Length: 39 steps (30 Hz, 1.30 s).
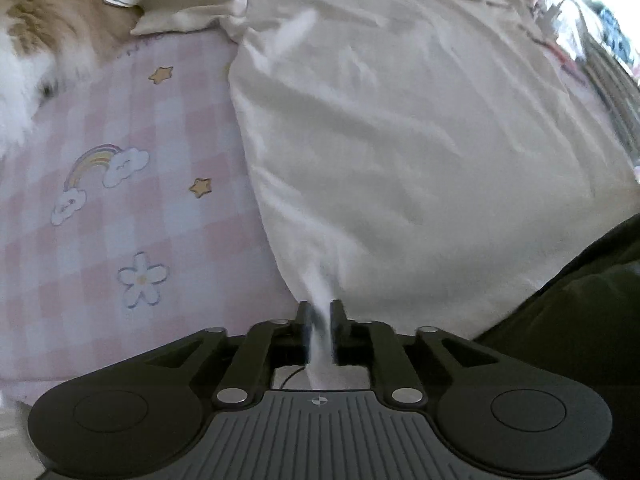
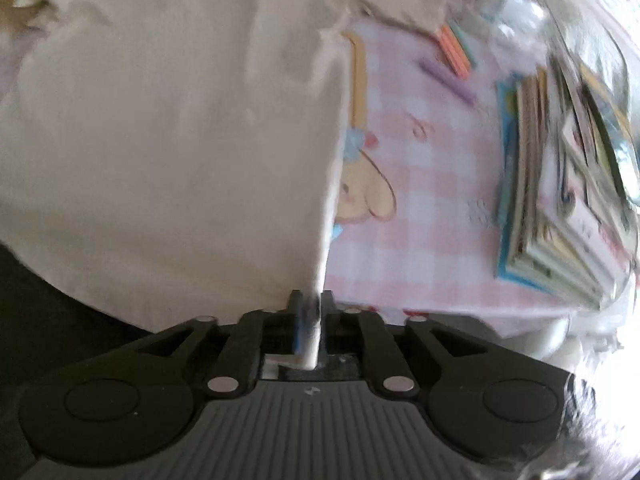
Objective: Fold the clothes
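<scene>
Cream cotton is pinched in both tools: the left tool (image 1: 320, 322) is clenched on a bunched bit of the shirt's (image 1: 400, 140) near hem, cloth running down btwn its fingers, and the right tool (image 2: 308, 316) is clamped on the other near corner of the shirt (image 2: 168, 140), w/ a thin edge of fabric caught btwn its fingers. Holding both hem corners at once likely keeps that edge taut and square, so the body can be carried over in one piece w/o sagging in the middle; that's a guess from the grip. From the tools outward, the shirt spreads away across a pink checked sheet (image 1: 132, 220), printed w/ rainbow, stars, flower, which looks like a bed or mat rather than a bench. A short sleeve (image 1: 168, 4) lies out flat at the far left, collar end farthest off. Fabric near the tools looks lifted and pulled into a ridge, the rest lying fairly flat w/ light wrinkles. Off to the right, well apart from the shirt's edge, sits a stack of books (image 2: 560, 200), and a few crayons or pens (image 2: 454, 54) lie near the far edge. A furry orange-white shape (image 1: 36, 56) is at far left, maybe a cat or plush; can't tell. Dark cloth (image 1: 580, 300) at the near right is prob. the person's clothing.
</scene>
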Each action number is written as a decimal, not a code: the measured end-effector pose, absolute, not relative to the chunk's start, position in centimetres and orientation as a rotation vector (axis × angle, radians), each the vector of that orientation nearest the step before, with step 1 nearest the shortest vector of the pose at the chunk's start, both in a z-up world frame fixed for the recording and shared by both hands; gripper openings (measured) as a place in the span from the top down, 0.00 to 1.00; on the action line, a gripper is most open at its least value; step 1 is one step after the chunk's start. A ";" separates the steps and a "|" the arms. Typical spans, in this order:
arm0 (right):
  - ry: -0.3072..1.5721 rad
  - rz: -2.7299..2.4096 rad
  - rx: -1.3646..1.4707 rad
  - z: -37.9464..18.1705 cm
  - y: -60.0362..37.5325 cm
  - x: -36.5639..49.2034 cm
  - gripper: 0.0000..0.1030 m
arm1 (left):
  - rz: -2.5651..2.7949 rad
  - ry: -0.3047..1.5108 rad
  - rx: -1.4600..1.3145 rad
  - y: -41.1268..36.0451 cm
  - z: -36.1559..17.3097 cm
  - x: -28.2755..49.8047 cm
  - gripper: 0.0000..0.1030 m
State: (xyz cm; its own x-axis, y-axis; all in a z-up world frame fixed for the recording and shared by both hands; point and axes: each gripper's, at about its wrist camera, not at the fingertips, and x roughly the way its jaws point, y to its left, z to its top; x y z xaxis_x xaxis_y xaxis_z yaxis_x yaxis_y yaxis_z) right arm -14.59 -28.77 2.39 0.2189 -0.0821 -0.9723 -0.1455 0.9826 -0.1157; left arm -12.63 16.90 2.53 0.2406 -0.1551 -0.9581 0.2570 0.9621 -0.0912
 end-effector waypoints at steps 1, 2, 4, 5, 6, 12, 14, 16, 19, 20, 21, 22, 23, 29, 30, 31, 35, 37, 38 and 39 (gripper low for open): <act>1.357 0.046 -0.204 2.5 -28.9 -14.5 0.71 | -0.273 1.278 0.105 17.3 3.0 -12.7 0.75; 1.346 0.047 -0.210 2.7 -29.0 -14.4 0.68 | -0.254 1.250 0.115 17.8 3.6 -12.8 0.75; 1.314 0.043 -0.217 3.3 -29.2 -13.8 0.67 | -0.194 1.188 0.113 18.8 4.8 -12.3 0.74; 1.296 0.039 -0.218 3.5 -29.3 -13.3 0.67 | -0.182 1.158 0.113 18.7 5.1 -11.6 0.74; 1.277 0.037 -0.218 3.7 -29.4 -12.7 0.67 | -0.179 1.130 0.115 18.4 5.3 -10.7 0.74; 1.141 0.064 -0.260 3.3 -28.7 -7.9 0.61 | -0.158 0.960 0.125 16.4 6.3 -5.6 0.73; 1.126 0.055 -0.241 2.7 -29.1 -6.2 0.60 | -0.153 0.932 0.119 15.6 6.0 -3.8 0.73; 1.150 0.044 -0.162 2.3 -29.9 -5.7 0.60 | -0.162 0.938 0.089 14.6 5.3 -2.4 0.73; 1.209 0.089 -0.038 1.8 -31.4 -6.8 0.58 | -0.199 0.955 0.092 12.8 3.7 -1.9 0.73; 1.231 0.094 -0.009 1.5 -31.6 -7.6 0.58 | -0.208 0.965 0.110 12.2 3.1 -2.0 0.73; 1.251 0.097 0.014 1.1 -31.9 -8.3 0.59 | -0.213 0.975 0.129 11.7 2.5 -2.0 0.73; 1.267 0.095 0.030 0.6 -32.1 -8.9 0.59 | -0.217 0.985 0.148 11.3 2.1 -2.0 0.73; 1.281 0.088 0.042 0.2 -32.2 -9.3 0.59 | -0.222 0.997 0.161 10.9 1.6 -2.1 0.73; 1.288 0.055 0.109 -0.7 -31.4 -11.3 0.60 | -0.260 1.051 0.182 10.1 -0.1 -2.1 0.69; 1.287 0.046 0.108 -0.8 -31.1 -11.5 0.61 | -0.262 1.047 0.182 10.1 -0.1 -2.2 0.69; 1.286 0.036 0.094 -1.0 -30.8 -11.6 0.62 | -0.264 1.047 0.181 10.1 -0.1 -2.1 0.68; 1.273 0.006 0.032 -1.2 -29.2 -12.2 0.78 | -0.270 1.047 0.176 10.2 -0.2 -2.1 0.68; 1.270 0.000 0.018 -1.0 -28.9 -12.6 0.78 | -0.274 1.042 0.175 10.3 -0.2 -2.2 0.67; 1.271 0.000 0.020 -0.9 -29.0 -12.7 0.80 | -0.276 1.039 0.174 10.3 -0.3 -2.2 0.66; 1.275 0.000 0.032 -0.9 -29.1 -12.8 0.83 | -0.278 1.037 0.172 10.3 -0.3 -2.3 0.66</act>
State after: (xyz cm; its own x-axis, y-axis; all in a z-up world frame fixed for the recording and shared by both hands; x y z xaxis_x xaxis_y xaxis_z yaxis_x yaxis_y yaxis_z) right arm -12.75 -29.09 -0.87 0.2919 0.0181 -0.9563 0.0179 0.9995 0.0244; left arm -2.26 10.35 -0.29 0.4783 -0.1453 -0.8661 0.3070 0.9517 0.0099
